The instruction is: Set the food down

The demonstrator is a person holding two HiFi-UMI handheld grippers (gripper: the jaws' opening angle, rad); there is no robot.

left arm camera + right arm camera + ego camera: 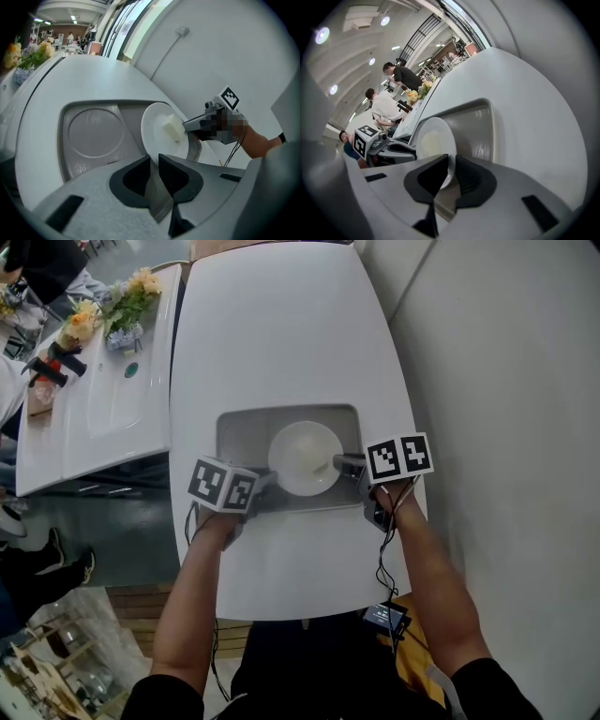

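A white plate [305,457] hangs tilted just above a grey tray [239,432] on the white table [281,334]. On the plate lies a pale block of food [172,127], also showing as a faint cream patch [432,143]. My left gripper [265,480] is shut on the plate's left rim; the rim [149,149] runs into its jaws [154,159]. My right gripper [342,463] holds the opposite rim, and the plate's edge [451,151] sits tight between its jaws [451,160]. From the left gripper view the right gripper's fingers [192,124] reach the plate beside the food.
The tray has a round recess [96,132] under the plate. A second white table [94,399] stands to the left with flowers [131,301] and small items. People [389,105] sit beyond it. A pale wall [506,381] runs along the right.
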